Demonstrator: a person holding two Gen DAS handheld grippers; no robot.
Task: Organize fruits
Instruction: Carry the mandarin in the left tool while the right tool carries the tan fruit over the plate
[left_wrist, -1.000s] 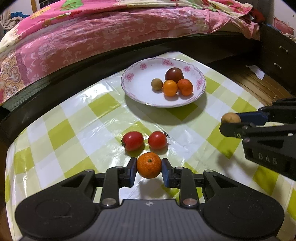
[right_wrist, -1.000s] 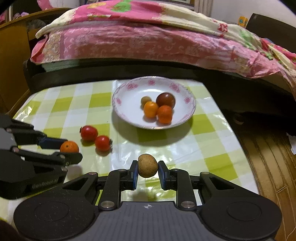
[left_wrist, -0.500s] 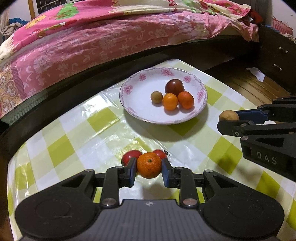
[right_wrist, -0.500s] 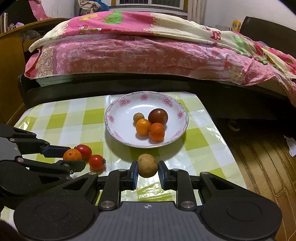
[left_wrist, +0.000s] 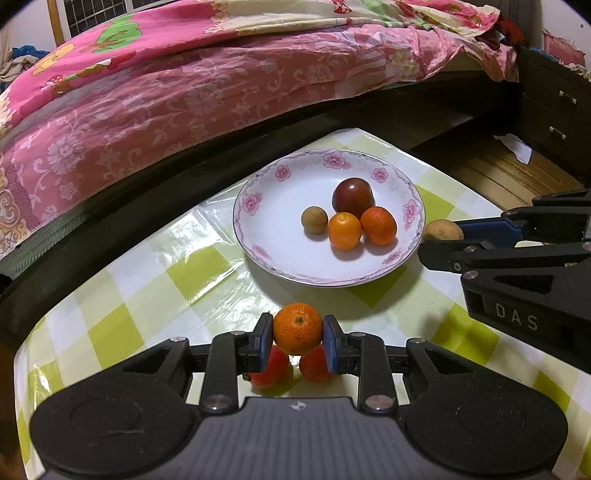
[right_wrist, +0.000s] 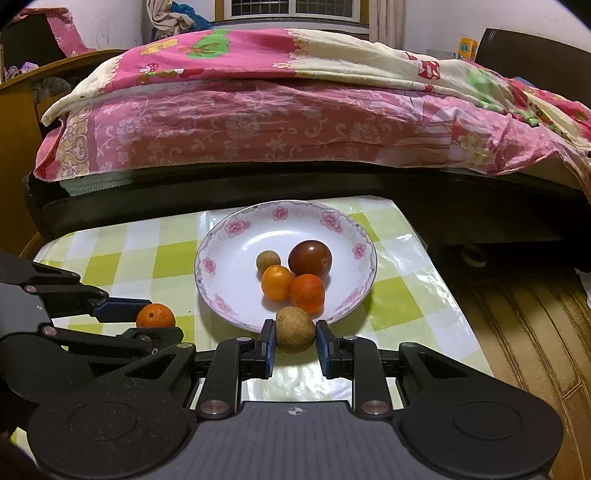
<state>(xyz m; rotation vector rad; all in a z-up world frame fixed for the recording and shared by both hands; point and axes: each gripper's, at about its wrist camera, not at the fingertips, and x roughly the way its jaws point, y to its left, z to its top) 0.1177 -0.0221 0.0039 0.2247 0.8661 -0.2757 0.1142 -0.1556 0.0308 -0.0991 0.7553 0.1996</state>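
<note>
From the left wrist camera, the left gripper (left_wrist: 297, 334) is clenched on a small orange mandarin (left_wrist: 297, 328); both blue pads press its sides. Under it, two red tomatoes (left_wrist: 274, 369) lie on the green-checked tablecloth (left_wrist: 192, 266), partly hidden by the fingers. At 12 o'clock from the mandarin stands the flowered plate (left_wrist: 258, 206) with four fruits: a dark red tomato (left_wrist: 352, 197), a small brown fruit (left_wrist: 314, 220) and two orange ones. At 3 o'clock of the plate, the right gripper (left_wrist: 441, 236) holds a brown fruit (left_wrist: 441, 230) near the rim.

From the right wrist camera, the right gripper (right_wrist: 295, 341) is grasping the brown fruit (right_wrist: 295, 329), just over the near rim of the plate (right_wrist: 236, 236). At 9 o'clock, the left gripper (right_wrist: 157, 321) carries the mandarin (right_wrist: 156, 315) above the cloth.
</note>
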